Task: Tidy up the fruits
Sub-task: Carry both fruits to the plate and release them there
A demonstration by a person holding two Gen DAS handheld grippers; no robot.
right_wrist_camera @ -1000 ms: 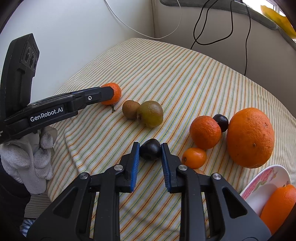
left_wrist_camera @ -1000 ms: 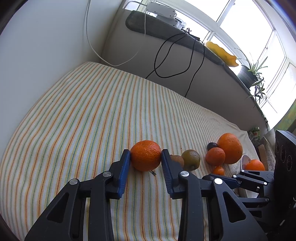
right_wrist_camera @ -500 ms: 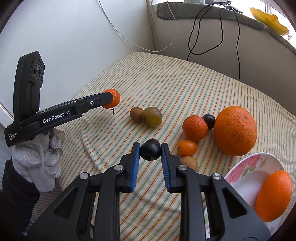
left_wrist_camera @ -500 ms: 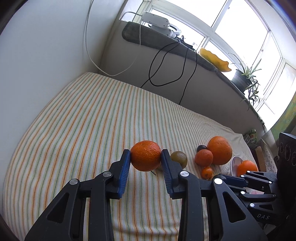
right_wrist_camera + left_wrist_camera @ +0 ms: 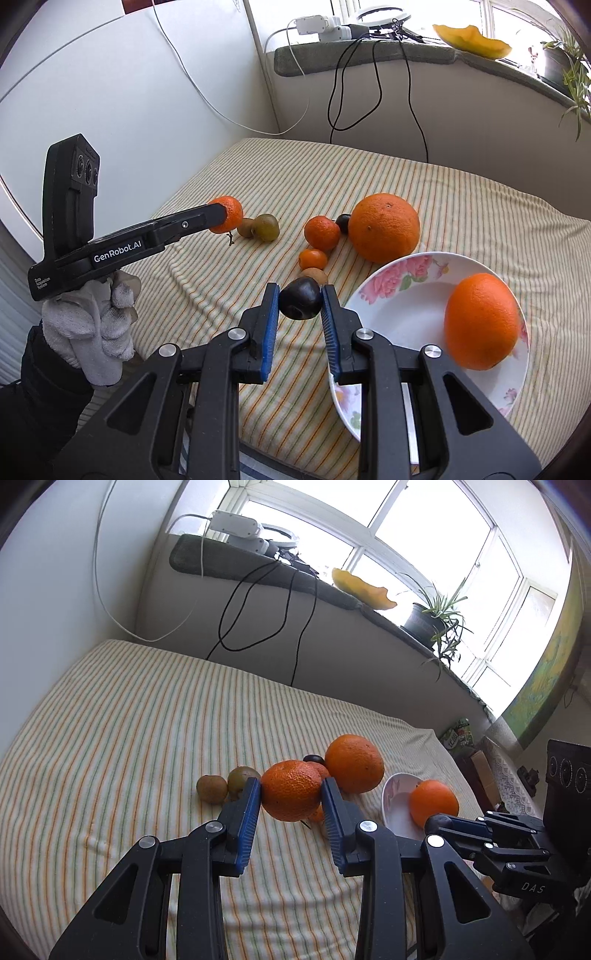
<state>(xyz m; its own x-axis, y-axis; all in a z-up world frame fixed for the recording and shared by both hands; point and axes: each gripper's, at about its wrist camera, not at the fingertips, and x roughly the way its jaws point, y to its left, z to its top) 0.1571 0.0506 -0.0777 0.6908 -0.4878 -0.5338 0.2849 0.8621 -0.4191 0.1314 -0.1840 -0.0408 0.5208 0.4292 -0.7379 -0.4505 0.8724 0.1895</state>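
Sunlight is pouring over the striped table (image 5: 129,720); left claw (image 5: 291,794) is pinching a tangerine (image 5: 290,789), right claw (image 5: 300,304) a plum (image 5: 300,303).

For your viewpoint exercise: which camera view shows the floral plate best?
The right wrist view: the floral plate shows its rose pattern and most of its rim, an orange resting inside. The left wrist view shows it small and foreshortened, partly behind the right tongs.
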